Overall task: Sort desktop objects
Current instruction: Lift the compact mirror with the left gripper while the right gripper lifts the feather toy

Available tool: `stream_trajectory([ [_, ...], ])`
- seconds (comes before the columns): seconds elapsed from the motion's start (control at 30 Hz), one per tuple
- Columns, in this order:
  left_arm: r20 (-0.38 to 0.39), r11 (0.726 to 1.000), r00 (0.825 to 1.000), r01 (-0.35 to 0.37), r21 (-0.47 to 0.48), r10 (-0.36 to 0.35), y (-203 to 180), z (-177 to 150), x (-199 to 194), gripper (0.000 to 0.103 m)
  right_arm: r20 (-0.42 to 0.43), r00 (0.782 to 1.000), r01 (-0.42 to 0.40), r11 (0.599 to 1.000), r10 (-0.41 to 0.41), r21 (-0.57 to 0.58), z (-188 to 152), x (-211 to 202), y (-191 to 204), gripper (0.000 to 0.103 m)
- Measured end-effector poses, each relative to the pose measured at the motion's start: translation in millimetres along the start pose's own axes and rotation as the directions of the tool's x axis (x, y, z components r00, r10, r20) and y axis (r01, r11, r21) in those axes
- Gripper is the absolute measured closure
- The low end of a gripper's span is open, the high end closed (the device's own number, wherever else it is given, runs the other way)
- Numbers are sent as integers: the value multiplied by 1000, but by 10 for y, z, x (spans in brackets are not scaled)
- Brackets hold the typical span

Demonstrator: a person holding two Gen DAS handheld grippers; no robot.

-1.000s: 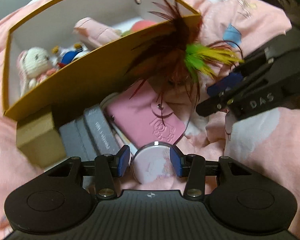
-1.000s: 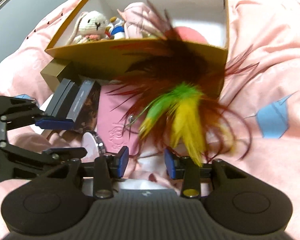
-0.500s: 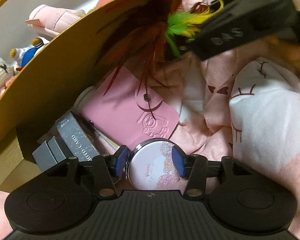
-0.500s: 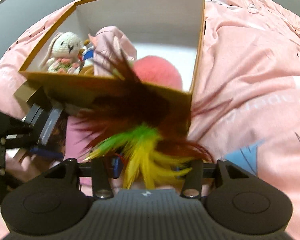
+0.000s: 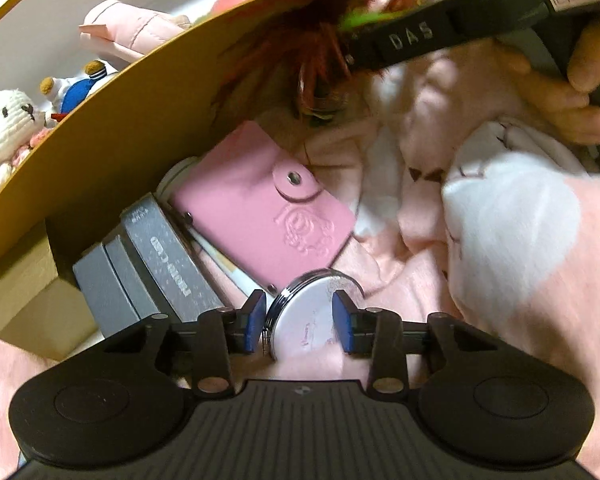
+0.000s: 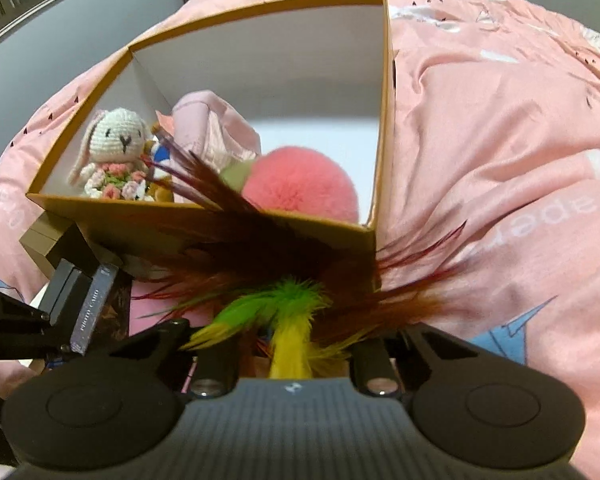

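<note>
Since a second ago: feather toy lifted to the yellow box rim, pinched in right gripper. Left gripper spread astride round compact mirror. Likely hard, slippery, fragile; best gripped across rim.

feather toy raised to box rim

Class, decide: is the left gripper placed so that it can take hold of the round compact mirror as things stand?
Probably yes. The left gripper has its jaws open on either side of the round compact mirror, which lies tilted on the pink bedding, and nothing sits between them.
</note>
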State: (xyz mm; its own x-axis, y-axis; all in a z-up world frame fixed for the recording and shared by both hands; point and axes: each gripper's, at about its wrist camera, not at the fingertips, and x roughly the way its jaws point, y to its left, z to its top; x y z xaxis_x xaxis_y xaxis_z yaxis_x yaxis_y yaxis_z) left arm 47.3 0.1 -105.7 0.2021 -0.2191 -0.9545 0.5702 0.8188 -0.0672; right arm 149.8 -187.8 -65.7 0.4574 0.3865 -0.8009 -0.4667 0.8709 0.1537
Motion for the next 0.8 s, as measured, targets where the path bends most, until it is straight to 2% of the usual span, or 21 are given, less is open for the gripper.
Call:
stream_trajectory([
  [0.37,-13,996,999,53,76,-52,-32,-64,-20,64,61,998,-20,1000,21,-17,-83,-369,20,89],
  [0.53,-51,997,997,68,41,-66,-11,-51,141,66,55,998,-19,1000,19,-9,-123,-356,-5,89],
  [0.73,-21,997,997,75,-27,-76,55,-81,92,73,37,999,2,1000,-2,4,-120,-252,-34,87],
  [0.8,-1,995,996,84,-60,-84,93,-102,35,77,31,999,8,1000,-9,8,-119,-221,-53,83],
])
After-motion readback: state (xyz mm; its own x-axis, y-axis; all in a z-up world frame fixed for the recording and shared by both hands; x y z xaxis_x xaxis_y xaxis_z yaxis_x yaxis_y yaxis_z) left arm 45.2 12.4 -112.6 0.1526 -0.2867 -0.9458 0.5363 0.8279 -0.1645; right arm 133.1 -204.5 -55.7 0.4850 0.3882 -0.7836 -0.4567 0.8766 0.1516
